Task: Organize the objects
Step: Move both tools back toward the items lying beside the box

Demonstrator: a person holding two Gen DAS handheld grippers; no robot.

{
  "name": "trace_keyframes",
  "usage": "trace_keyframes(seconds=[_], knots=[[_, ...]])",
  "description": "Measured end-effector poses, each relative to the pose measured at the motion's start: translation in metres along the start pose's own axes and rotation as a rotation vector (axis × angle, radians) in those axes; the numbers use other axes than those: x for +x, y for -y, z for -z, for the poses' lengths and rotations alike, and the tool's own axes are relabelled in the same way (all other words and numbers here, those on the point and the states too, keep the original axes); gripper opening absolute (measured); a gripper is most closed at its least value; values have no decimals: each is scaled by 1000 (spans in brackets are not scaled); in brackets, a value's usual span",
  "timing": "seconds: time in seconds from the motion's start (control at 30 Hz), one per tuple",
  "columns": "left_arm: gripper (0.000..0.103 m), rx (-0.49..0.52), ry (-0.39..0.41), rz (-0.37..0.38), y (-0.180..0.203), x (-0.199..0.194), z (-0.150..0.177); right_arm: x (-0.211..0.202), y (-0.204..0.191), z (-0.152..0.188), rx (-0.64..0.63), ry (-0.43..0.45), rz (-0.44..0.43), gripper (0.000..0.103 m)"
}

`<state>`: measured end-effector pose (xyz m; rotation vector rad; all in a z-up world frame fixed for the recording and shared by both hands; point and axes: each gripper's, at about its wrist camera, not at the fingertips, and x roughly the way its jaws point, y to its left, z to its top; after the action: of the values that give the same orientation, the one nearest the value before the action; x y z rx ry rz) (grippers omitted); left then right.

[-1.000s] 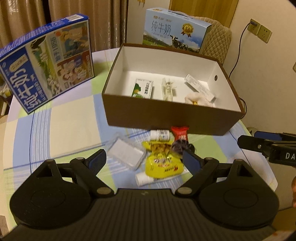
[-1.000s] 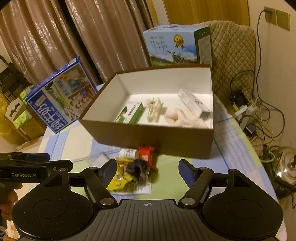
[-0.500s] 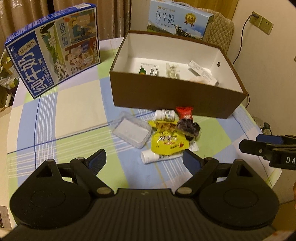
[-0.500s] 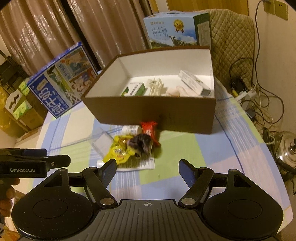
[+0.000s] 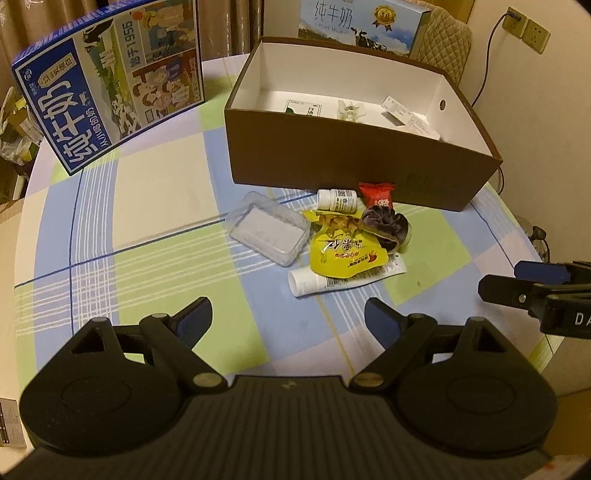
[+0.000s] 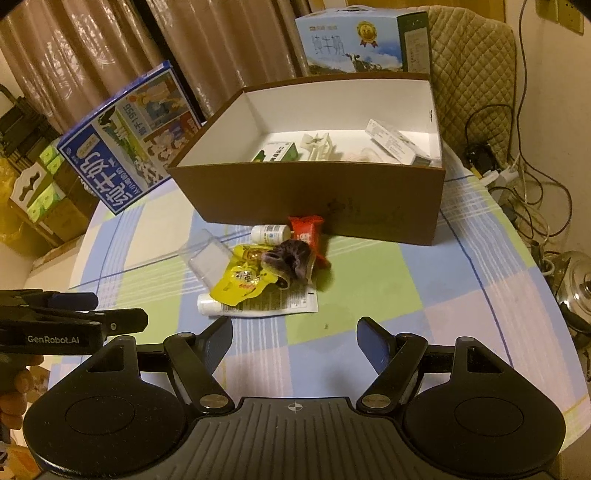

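Brown cardboard box [image 5: 347, 155] stands open on the checked tabletop [image 5: 155, 192], and everything else is easiest placed from it. Inside it lie a green and white carton [image 6: 275, 152], a pale plastic piece [image 6: 317, 146] and a long white packet [image 6: 397, 142]. Just in front of its near wall sits a small heap: a white pill bottle [image 5: 337, 199] on its side, a red sweet wrapper [image 5: 377, 195] almost touching the wall, a dark scrunchie [image 5: 386, 228], a yellow snack pouch [image 5: 345, 251] lying over a white tube [image 5: 321, 282], and a clear plastic case [image 5: 268, 233] to the heap's left. From the right wrist view a printed leaflet [image 6: 291, 302] shows under the pouch and tube.

Left of the box a blue milk carton [image 5: 110, 81] stands tilted; behind the box stands a pale blue milk carton [image 5: 360, 18].

The left gripper [image 5: 288, 319] hovers on the near side of the heap, well short of the box, jaws spread wide and holding nothing. The right gripper [image 6: 294, 341] hovers likewise in front of the box, jaws wide and empty, above bare cloth. A hand [image 6: 14, 387] grips the left gripper's handle at the edge of the right wrist view
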<state>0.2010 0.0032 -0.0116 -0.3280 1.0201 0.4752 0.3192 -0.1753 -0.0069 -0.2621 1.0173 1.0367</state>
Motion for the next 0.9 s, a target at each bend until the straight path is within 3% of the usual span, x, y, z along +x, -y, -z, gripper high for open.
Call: trace_keyframes(seconds=[0.9], knots=[[87,-21,-54,-43,-15,23,1,36,3,-2,-34,-22,-17,72]])
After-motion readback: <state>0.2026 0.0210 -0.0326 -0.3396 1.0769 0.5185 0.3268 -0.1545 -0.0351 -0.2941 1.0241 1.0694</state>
